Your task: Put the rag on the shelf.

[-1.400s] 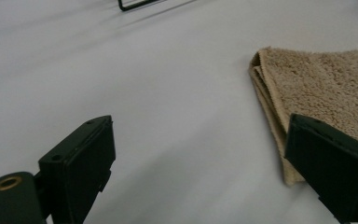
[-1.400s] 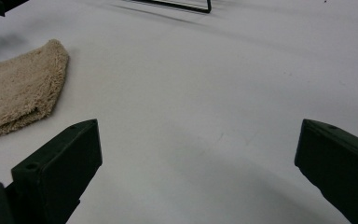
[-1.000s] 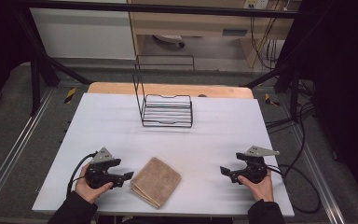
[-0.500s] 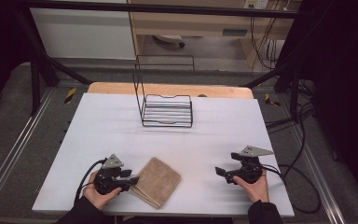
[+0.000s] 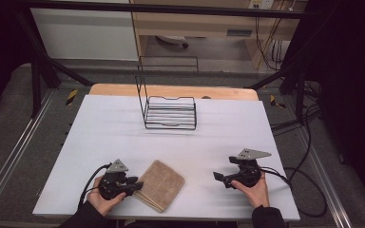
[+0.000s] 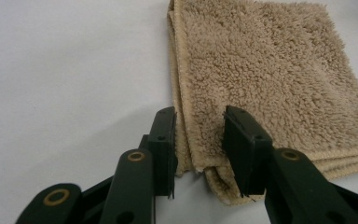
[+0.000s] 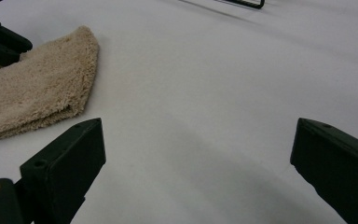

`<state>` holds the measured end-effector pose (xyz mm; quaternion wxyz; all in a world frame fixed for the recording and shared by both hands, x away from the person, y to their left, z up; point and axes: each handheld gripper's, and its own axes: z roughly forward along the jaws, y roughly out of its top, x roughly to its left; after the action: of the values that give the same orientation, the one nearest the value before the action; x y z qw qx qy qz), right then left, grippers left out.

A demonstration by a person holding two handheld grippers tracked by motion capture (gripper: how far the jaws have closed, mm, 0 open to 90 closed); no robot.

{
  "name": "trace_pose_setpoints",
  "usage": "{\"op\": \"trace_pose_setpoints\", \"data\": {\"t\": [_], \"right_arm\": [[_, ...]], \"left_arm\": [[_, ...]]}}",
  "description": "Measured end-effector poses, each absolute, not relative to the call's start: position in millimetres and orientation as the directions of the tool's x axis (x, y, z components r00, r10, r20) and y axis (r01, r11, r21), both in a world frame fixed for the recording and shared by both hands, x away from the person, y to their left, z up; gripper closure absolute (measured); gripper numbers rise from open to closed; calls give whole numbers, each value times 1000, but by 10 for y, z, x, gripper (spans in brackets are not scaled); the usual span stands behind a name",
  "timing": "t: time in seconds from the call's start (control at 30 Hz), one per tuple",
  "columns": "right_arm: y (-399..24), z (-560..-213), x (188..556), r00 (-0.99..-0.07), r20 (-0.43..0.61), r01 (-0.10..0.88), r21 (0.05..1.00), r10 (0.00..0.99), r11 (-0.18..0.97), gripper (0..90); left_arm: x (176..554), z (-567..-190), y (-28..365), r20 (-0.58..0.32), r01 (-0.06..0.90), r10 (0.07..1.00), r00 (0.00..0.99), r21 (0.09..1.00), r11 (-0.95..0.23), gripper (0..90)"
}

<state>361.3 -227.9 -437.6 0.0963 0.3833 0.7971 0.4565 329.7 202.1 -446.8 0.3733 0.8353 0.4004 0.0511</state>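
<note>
A beige terry towel [image 5: 160,184], folded into a thick square of several layers with a stitched hem along its edges, lies flat on the white table [image 5: 123,133] near the front edge, turned so that one corner points toward the person. Its pile is short and looped, and the stacked folds show as pale bands along the near side in the left gripper view [image 6: 270,70]. The left claw [image 5: 134,182] sits at the towel's left corner: in its own view the two black jaws stand on either side of that corner, the folded edge running up between them, one jaw against the hem on the outer side and the other resting on the pile. The jaws have just been closing and now stand narrow, with the towel's corner between them; the pads look to be touching the cloth on both sides. The right claw [image 5: 221,177] rests low over the bare table well to the right of the towel, pointed toward it, with its jaws spread wide and nothing between them. A black wire rack [image 5: 170,111] stands farther back on the table, well apart from the towel.
</note>
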Motion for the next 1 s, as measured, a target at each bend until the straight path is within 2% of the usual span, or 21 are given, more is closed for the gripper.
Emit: {"op": "trace_pose_setpoints", "data": {"t": [0.53, 1.0], "right_arm": [[-1983, -4283, 3669, -710, 209, 519, 801, 672, 298, 61], [-1295, -4164, 3839, -749, 154, 474, 804, 645, 359, 122]], "left_arm": [[3278, -4457, 1955, -222, 651, 713, 666, 640, -409, 751], [3257, -4449, 1918, -208, 646, 718, 665, 642, -413, 805]]}}
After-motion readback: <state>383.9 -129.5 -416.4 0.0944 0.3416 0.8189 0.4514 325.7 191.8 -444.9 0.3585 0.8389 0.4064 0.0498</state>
